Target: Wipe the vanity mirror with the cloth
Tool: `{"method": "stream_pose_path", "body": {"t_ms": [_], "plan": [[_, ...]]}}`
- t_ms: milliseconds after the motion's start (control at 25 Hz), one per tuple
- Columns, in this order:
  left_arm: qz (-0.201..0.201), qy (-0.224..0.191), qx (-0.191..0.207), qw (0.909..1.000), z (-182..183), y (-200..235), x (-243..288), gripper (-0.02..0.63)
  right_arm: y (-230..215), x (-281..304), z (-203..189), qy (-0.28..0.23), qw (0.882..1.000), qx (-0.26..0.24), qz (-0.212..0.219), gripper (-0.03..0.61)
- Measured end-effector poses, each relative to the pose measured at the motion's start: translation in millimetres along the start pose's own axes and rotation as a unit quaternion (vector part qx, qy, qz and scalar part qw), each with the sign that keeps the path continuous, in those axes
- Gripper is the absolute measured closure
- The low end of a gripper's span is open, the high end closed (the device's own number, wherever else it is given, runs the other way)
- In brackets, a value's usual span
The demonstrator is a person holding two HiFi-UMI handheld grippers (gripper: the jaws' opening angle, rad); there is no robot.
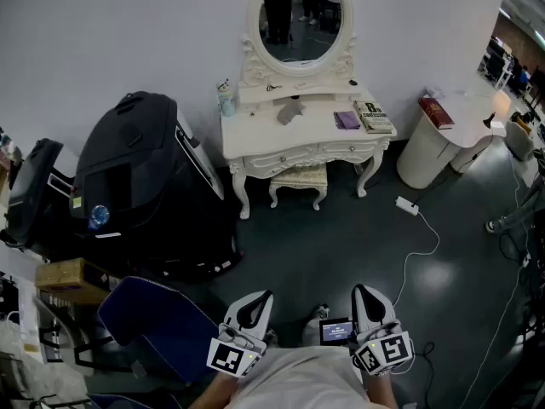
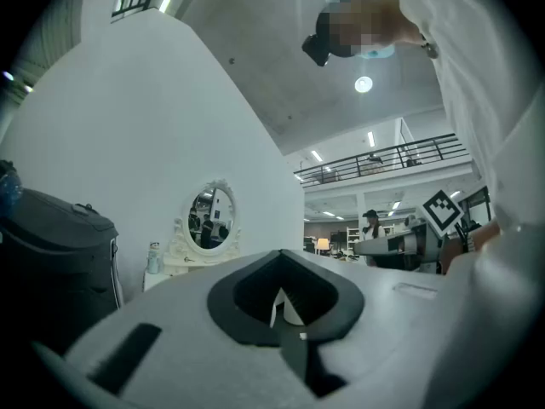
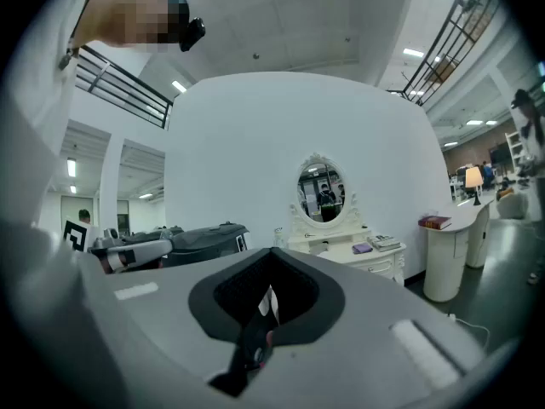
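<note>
The white vanity table (image 1: 255, 131) stands against the far wall, several steps ahead of me, with its oval mirror (image 1: 300, 20) upright on top. A crumpled grey cloth (image 1: 290, 110) lies on the tabletop below the mirror. My left gripper (image 1: 262, 297) and right gripper (image 1: 362, 290) are held low and close to my body, far from the table. Both point toward the vanity with jaws together and nothing between them. The mirror (image 2: 210, 220) shows small beyond the left gripper (image 2: 281, 256). The right gripper (image 3: 272, 254) faces the mirror (image 3: 322, 192) too.
A large black case (image 1: 140, 177) stands left of the vanity and a blue chair (image 1: 153, 322) is near my left side. A stool (image 1: 300, 177) sits under the table. At right a round white stand (image 1: 430, 156) bears a red book (image 1: 436, 112). A white cable (image 1: 417, 245) crosses the floor.
</note>
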State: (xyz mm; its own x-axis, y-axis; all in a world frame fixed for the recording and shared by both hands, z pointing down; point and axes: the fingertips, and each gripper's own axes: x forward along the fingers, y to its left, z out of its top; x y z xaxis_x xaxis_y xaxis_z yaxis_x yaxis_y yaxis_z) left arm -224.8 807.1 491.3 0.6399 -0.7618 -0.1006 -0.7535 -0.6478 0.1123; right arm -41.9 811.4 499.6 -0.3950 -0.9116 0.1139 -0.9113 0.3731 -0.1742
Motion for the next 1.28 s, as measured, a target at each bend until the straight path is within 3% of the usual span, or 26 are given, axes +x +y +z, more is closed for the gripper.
{"method": "stream_pose_path", "body": {"t_ms": [120, 320, 600, 920, 1080, 1280], "plan": [[-0.022, 0.007, 0.016, 0.9996, -6.0, 6.1, -9.1, 0.607, 18.5, -3.8, -3.3, -0.018, 1.0, 0.003, -0.009, 0.571], [-0.039, -0.045, 0.03, 0.9978, 14.7, -26.5, 3.9, 0.607, 6.6, -23.5, -3.6, -0.022, 1.0, 0.01, -0.001, 0.571], [0.006, -0.028, 0.034, 0.999, -0.5, -60.7, 30.2, 0.607, -36.0, -43.3, 10.9, -0.03, 0.999, -0.011, 0.021, 0.571], [0.019, -0.027, 0.047, 0.9984, -2.2, -103.3, 65.0, 0.607, -93.7, -69.8, 7.2, -0.012, 0.999, 0.021, 0.028, 0.571], [0.031, -0.014, 0.053, 0.998, -9.4, -110.0, 74.4, 0.607, -111.5, -69.3, 9.9, -0.012, 0.999, 0.008, 0.037, 0.571], [0.045, -0.002, 0.048, 0.9978, -13.6, -94.0, 87.7, 0.607, -136.0, -58.0, 9.1, -0.012, 0.999, 0.033, 0.025, 0.571]]}}
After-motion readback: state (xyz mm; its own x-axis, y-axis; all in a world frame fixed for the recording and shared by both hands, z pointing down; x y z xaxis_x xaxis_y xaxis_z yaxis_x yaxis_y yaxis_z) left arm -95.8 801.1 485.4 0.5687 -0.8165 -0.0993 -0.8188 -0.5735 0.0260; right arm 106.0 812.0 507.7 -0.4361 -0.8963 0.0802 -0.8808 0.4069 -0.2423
